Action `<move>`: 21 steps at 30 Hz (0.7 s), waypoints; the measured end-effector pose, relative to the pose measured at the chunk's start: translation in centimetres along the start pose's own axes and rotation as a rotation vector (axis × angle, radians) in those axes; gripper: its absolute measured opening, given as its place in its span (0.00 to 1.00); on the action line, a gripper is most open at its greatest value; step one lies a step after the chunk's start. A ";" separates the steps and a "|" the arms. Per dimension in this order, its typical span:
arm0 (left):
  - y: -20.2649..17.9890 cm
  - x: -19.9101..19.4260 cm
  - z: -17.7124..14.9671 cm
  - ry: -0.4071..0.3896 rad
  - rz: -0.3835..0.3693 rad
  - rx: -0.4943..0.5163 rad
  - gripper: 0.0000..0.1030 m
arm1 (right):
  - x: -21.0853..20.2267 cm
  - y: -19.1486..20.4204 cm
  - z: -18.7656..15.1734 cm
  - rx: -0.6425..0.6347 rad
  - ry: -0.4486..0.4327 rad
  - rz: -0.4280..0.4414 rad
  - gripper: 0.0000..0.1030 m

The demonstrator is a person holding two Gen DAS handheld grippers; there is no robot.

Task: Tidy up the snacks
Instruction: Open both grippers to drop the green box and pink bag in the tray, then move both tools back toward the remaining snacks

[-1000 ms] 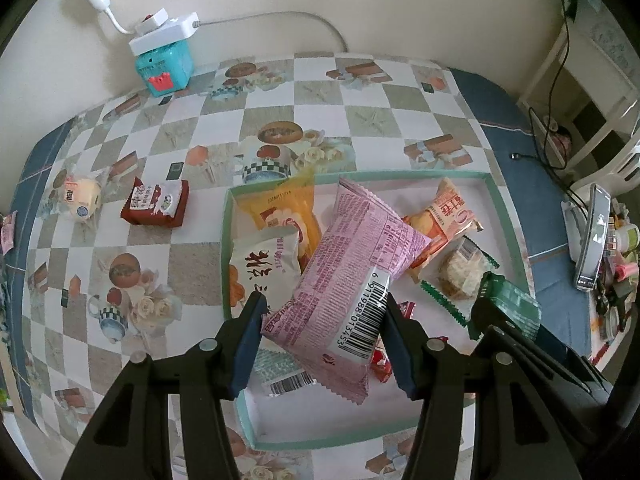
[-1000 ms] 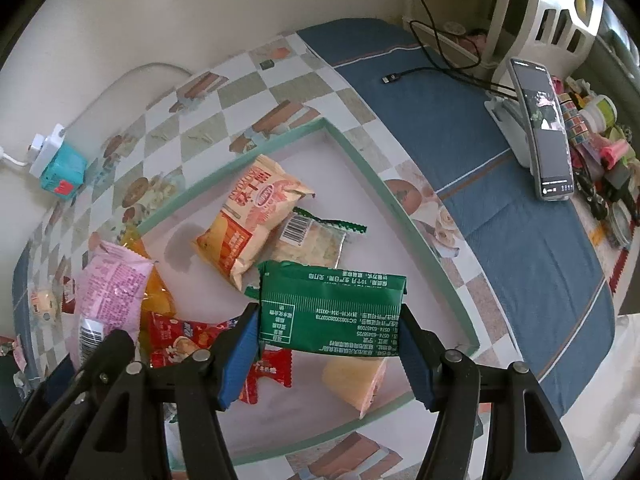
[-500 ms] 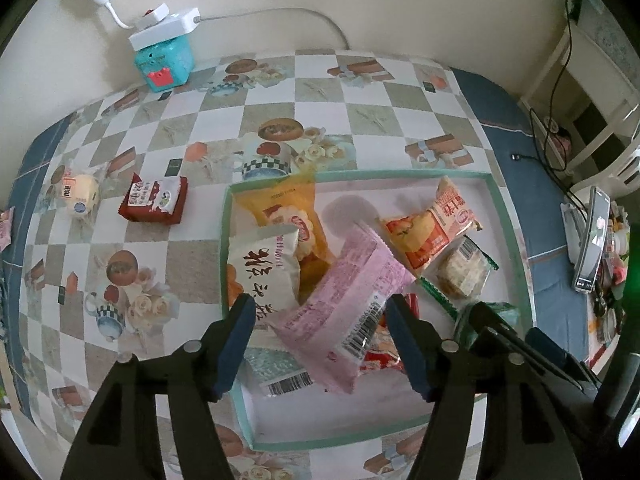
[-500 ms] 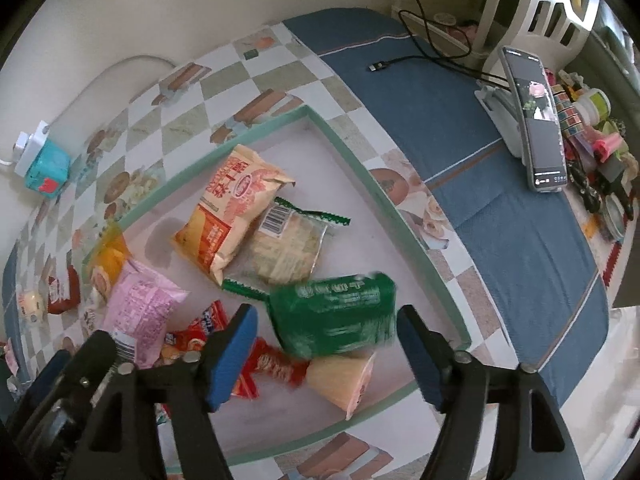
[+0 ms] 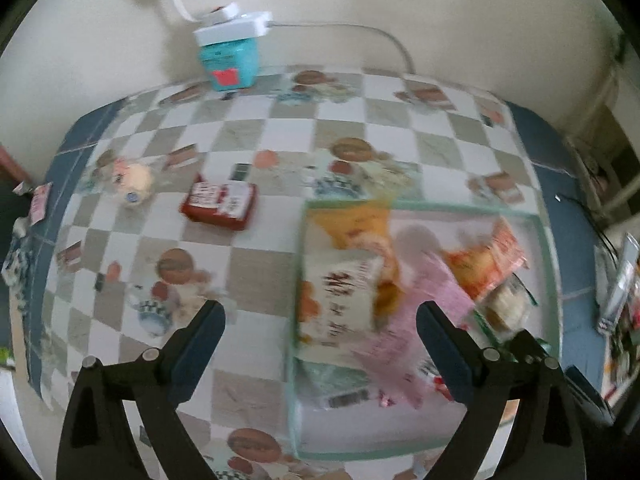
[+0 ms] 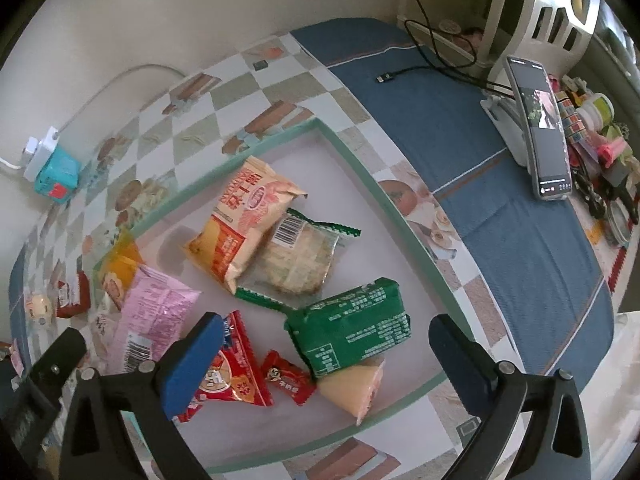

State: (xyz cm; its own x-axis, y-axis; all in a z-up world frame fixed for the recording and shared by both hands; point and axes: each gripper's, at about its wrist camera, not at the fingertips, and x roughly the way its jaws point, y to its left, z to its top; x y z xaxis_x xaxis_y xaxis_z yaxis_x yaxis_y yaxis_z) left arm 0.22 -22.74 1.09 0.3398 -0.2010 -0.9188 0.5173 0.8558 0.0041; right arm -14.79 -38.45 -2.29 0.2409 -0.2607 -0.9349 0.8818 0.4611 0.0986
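Over the tray (image 6: 352,160), both grippers, left (image 5: 320,336) and right (image 6: 326,354), have just opened wide, empty; green pack (image 6: 352,322) and pink pack (image 6: 148,312) lie inside.

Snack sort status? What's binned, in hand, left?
Binned: pink packet and green packet lie in the green-rimmed tray with the other snacks. In hand: nothing; left gripper and right gripper have just opened, both empty. Left: red packet and round snack on the tablecloth.
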 end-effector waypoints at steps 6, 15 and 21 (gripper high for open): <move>2.0 0.6 0.3 0.014 0.033 -0.060 0.94 | 0.1 0.4 -0.1 -0.015 0.005 -0.005 1.00; 3.2 1.2 0.5 0.046 0.041 -0.091 0.94 | 0.0 0.5 -0.3 -0.015 0.015 0.006 1.00; 6.2 1.3 1.2 0.045 0.079 -0.151 0.94 | -2.4 3.1 -0.8 -0.066 -0.046 0.062 1.00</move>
State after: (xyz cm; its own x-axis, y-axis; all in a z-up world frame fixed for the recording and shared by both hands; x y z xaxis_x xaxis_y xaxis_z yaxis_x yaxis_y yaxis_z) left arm 4.84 -18.31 0.41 0.3373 -0.1111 -0.9348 0.3656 0.9305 0.0213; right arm -12.97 -35.70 -0.02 0.3136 -0.2680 -0.9110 0.8363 0.5324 0.1312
